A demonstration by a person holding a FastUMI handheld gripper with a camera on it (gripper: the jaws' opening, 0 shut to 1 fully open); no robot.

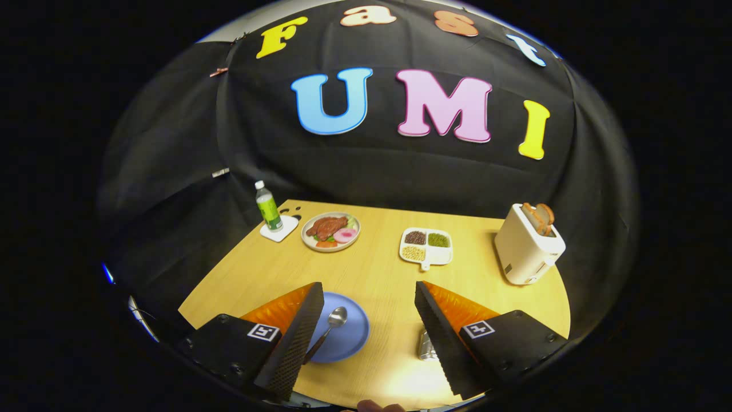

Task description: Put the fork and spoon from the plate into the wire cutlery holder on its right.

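A blue plate (350,335) lies on the wooden table (377,274), partly behind my left finger (294,337). A metal spoon (331,323) rests on the plate, bowl pointing away from me, handle running under that finger. I see no fork on the plate's visible part. A bit of metal wire holder (426,346) peeks out beside my right finger (443,337), mostly hidden by it. My gripper (369,292) hovers above the table, open wide, with nothing between its fingers.
Beyond the fingers stand a green bottle (267,207) on a white coaster, a plate of meat and vegetables (330,231), a white divided dish of grains (426,246) and a white toaster (527,245) with bread at the far right.
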